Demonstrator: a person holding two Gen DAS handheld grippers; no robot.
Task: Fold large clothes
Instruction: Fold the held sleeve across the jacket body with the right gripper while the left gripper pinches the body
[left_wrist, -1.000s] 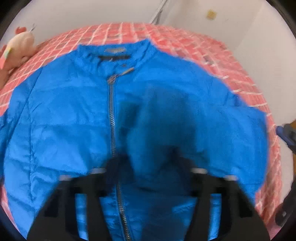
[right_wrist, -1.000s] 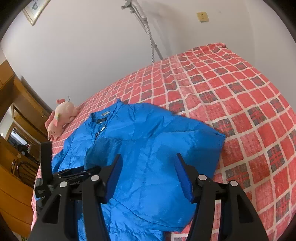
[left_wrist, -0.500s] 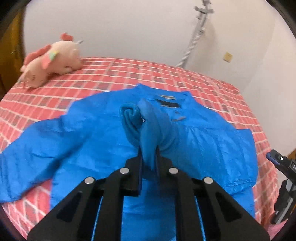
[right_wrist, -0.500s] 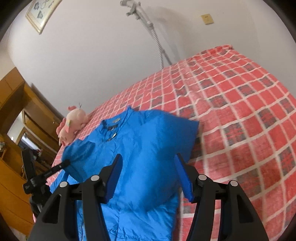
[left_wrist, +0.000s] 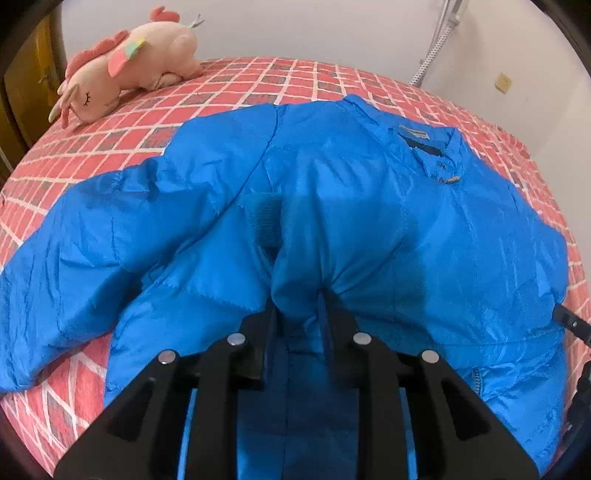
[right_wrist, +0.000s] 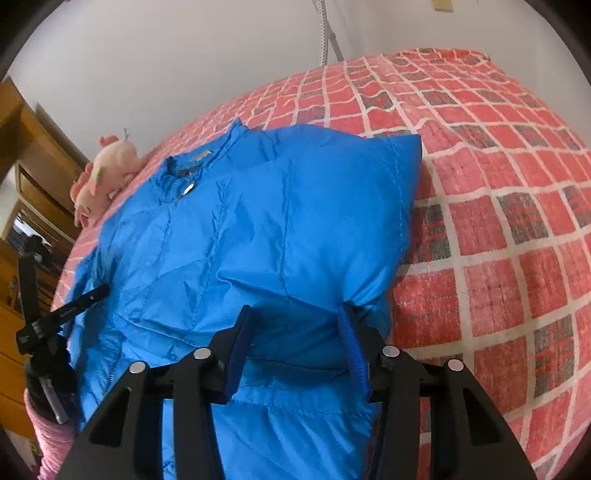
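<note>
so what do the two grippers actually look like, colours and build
Both look alike. The left gripper is matte black with angular open-frame fingers and round silver screw heads along the top. The right gripper has the same black frame and silver screws, and its fingers carry blue ribbed pads on the inner faces. No cables, markings, sleeves or hands are visible.

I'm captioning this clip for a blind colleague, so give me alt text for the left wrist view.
The left tool is shut on a bunched fold of a bright blue jacket spread over a bed with a red checked cover. A pink plush toy lies at the far left of the bed, near a white wall.
</note>
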